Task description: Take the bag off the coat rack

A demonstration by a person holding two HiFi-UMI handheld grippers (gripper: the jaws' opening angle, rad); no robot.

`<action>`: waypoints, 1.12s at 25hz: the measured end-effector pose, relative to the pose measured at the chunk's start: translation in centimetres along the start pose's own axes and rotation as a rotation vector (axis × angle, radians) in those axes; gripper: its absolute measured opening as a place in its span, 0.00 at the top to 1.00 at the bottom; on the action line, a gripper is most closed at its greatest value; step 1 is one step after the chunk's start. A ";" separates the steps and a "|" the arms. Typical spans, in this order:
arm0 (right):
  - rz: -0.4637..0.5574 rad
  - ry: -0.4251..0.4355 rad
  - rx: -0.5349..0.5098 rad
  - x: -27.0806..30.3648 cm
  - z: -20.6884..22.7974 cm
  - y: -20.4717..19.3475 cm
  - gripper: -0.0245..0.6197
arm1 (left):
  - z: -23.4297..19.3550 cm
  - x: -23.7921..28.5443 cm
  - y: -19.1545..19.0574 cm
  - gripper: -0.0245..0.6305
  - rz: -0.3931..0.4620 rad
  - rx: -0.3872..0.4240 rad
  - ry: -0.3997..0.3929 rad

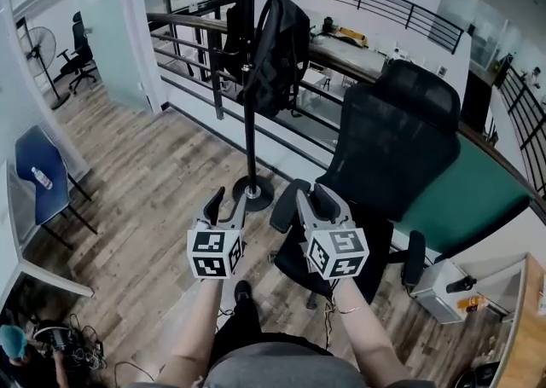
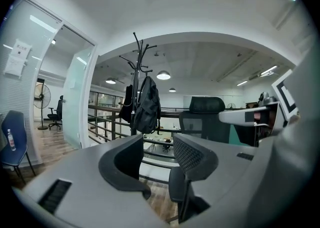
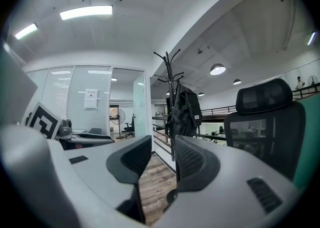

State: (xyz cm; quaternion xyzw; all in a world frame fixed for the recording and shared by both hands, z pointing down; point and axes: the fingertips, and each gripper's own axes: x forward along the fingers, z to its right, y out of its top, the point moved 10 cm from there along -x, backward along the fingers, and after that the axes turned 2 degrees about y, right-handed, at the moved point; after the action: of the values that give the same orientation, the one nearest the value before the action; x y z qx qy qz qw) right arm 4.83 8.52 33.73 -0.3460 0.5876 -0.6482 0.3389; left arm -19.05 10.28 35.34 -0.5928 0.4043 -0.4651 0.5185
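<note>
The black bag [image 1: 277,54] hangs high on the coat rack [image 1: 250,122]. Well short of it we hold the left gripper [image 1: 228,204] and right gripper [image 1: 314,199] side by side, each with its jaws apart and nothing between them. A black office chair [image 1: 401,139] stands just right of the rack.

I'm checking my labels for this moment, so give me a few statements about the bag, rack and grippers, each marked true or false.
1. The black bag hangs on the coat rack. True.
2. The left gripper is shut on the bag's strap. False: its jaws stand apart and empty, short of the bag.
3. In the head view, the office chair stands to the right of the coat rack. True.
4. The right gripper holds a bottle. False: it is open and empty; the bottle lies on the blue chair at the left.
</note>
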 end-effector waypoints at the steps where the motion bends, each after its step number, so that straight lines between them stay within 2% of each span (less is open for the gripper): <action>1: 0.002 -0.010 0.000 1.4 0.2 0.2 0.75 | -0.9 1.3 0.3 0.69 -0.001 0.002 -0.008; 14: 0.042 -0.132 -0.034 16.6 2.6 4.4 0.75 | -11.2 14.7 4.1 0.66 0.010 0.014 -0.114; 23: 0.067 -0.197 -0.085 20.6 5.4 7.3 0.75 | -13.0 20.3 4.8 0.64 -0.010 0.017 -0.170; 28: 0.090 -0.214 -0.114 22.2 7.1 9.1 0.75 | -13.1 23.0 4.0 0.63 -0.048 -0.039 -0.180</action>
State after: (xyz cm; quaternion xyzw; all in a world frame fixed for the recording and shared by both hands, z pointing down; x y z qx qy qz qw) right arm -0.62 -14.76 26.31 -0.4053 0.5987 -0.5573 0.4082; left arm -26.22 -15.56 34.81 -0.6517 0.3509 -0.4142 0.5297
